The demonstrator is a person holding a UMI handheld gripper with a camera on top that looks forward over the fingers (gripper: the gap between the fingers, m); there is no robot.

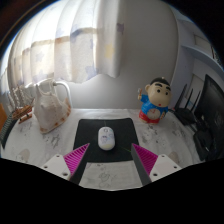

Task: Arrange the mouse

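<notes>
- The jaws (111, 163) stand wide open with nothing held; the pink pads (76, 159) face each other across a broad gap
- A white computer mouse (106, 137) lies on a dark mouse mat (88, 135), just ahead of the jaws and roughly centred between them, touching neither one
- The mouse mat lies flat on a pale marbled counter (115, 172)
- Beyond the mat on the right stands a cartoon-boy figure (153, 102) with black hair, a red top and blue base, upright and apart from the mouse
- To the left of the mat stands a pale bag-like object (52, 108) with a handle; its exact kind is hard to tell
- White curtains (75, 50) hang behind the counter, lit from behind
</notes>
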